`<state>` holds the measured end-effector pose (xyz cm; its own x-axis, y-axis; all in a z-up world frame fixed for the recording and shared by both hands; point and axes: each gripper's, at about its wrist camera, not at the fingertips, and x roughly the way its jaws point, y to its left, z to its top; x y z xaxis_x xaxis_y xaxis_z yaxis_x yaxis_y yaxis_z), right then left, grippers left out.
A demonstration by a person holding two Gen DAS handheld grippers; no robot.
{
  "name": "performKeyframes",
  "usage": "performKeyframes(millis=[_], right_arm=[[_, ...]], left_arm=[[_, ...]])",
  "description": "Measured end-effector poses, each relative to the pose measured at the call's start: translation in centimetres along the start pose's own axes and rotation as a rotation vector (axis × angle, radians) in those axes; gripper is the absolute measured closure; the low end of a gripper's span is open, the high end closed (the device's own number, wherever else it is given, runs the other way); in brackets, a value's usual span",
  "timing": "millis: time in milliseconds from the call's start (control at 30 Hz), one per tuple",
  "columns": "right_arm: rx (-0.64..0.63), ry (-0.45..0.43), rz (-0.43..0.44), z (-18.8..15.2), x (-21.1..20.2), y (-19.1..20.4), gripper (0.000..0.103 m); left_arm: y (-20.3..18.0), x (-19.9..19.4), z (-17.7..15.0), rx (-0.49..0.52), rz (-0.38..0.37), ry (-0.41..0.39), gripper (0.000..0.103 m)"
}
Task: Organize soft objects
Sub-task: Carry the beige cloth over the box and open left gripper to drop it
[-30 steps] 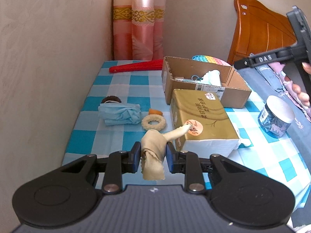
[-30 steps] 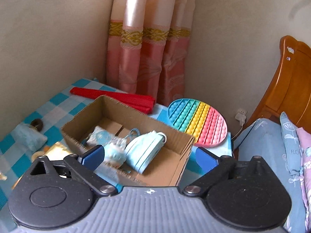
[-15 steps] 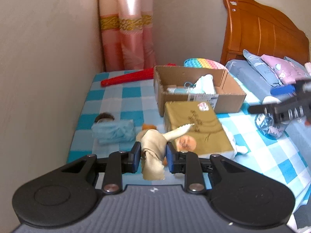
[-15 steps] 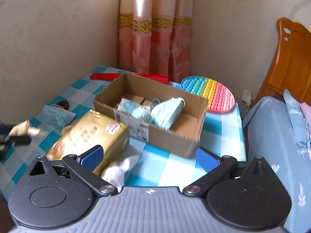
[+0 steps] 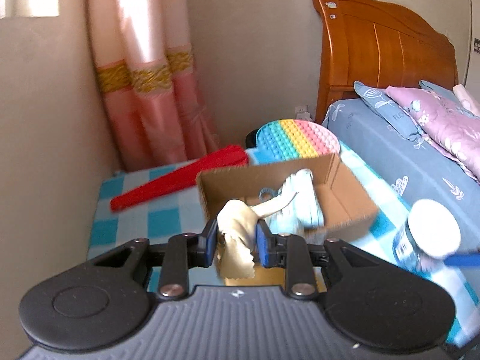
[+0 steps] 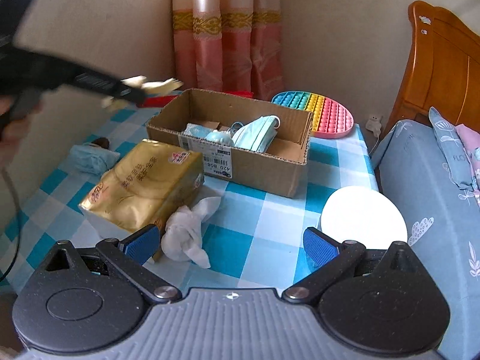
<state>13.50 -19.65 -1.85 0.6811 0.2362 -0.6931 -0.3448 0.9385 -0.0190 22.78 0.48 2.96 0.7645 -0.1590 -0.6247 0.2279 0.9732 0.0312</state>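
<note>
Blue-and-white checked cloth [image 6: 270, 219] covers a small table pushed into the corner of a bedroom, with a pink curtain [image 6: 228, 45] hanging behind it and a bed with a wooden headboard [image 5: 387, 48] along its right side. On the table an open cardboard box [image 6: 264, 165] holds pale blue face masks [image 6: 258, 133]; a rainbow bubble mat [image 6: 327, 114] lies just behind the box, and a red folded fan [image 5: 180, 177] lies at the back by the curtain. A gold tissue pack [image 6: 144, 183] sits in front of the box, with a crumpled white tissue [image 6: 186, 234] touching its near corner. Another blue mask [image 6: 93, 156] lies rolled up near the left wall, next to a small brown thing that is too small to tell. A jar with a white lid [image 6: 363, 216] stands close to the bed side. The left gripper [image 5: 235, 240] is clamped narrowly on a tan cloth [image 5: 237, 228], which hangs bunched between the blue pads and trails a thin tail forward; in the left wrist view it is seen in front of the box, raised off the table, and the picture is blurred. The right gripper [image 6: 231, 246] has its jaws spread wide with nothing between them, low over the table near the white tissue and the jar.
</note>
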Motion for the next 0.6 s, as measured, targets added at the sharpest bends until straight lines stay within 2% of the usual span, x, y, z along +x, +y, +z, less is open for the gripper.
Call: performKeyframes(millis=[200,233,300,333,367,433,600], right_arm=[[-0.002,-0.004,0.011,-0.1,-0.4,-0.4,0.0],[0.001,-0.004,0.016,-0.1,-0.4,-0.5,0.0],[0.008,-0.002,0.02,-0.2,-0.3,-0.6,0.0],[0.012,-0.001,0.021,-0.3,-0.3,-0.7,0.0],[0.014,-0.001,0.023,-0.3,-0.4,-0.7,0.0],[0.018,-0.005,0.025,-0.3,-0.5,-0.7,0.0],[0.028,-0.029,0.039,-0.4,-1.3,-0.7,0.0]], left_arm=[[-0.5,4.8,3.4,0.027,0.016,0.036,0.077],[-0.5,5.6,3.8,0.027,0.012,0.041,0.074],[-0.5,6.6,4.3,0.02,0.012,0.054,0.053],[-0.5,6.9,4.4,0.005,0.035,0.056,0.029],[-0.5,6.8,4.4,-0.001,0.061,0.04,0.017],[-0.5,6.3,4.2,0.006,0.086,0.018,0.017],[0.2,4.1,3.2,-0.009,0.115,0.029,0.015]])
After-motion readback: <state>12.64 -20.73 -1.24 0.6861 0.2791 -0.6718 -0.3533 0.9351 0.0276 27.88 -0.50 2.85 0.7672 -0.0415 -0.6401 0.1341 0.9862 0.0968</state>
